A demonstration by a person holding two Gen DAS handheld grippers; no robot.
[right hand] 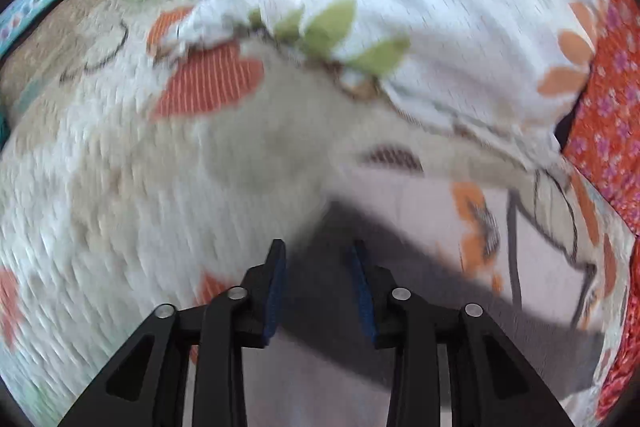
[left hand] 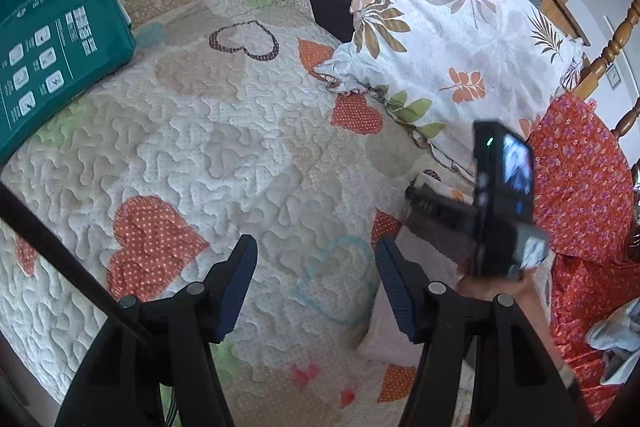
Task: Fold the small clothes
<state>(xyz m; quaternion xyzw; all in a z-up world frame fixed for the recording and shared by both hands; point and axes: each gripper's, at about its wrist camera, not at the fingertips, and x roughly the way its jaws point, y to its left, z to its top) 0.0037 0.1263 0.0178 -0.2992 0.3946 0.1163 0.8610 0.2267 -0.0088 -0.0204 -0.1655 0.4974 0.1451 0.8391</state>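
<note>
At the far left of the left wrist view a green box [left hand: 52,55] lies on the edge of the quilt [left hand: 224,131], well apart from the work. Next comes the left gripper [left hand: 316,287], its jaws standing about half open over bare quilt with nothing between them. Just right of its right finger [left hand: 394,291] lies the small pale garment [left hand: 390,343], flat on the quilt and partly hidden behind that finger.

Further right, the right gripper [right hand: 318,287] points down at the same pale garment [right hand: 420,219]; its jaws are partly open and empty, and the view is smeared by motion, so whether the pads brush the cloth cannot be told. Beyond it sit the leaf-print pillow [left hand: 452,27] and, at the far right, a red flowered cloth [left hand: 580,179].

The step in hand looks like reaching for a first grip. It would go best if each gripper took one corner of the same edge, pinched only the garment and not the quilt beneath, and lifted evenly so the fold lands straight.
</note>
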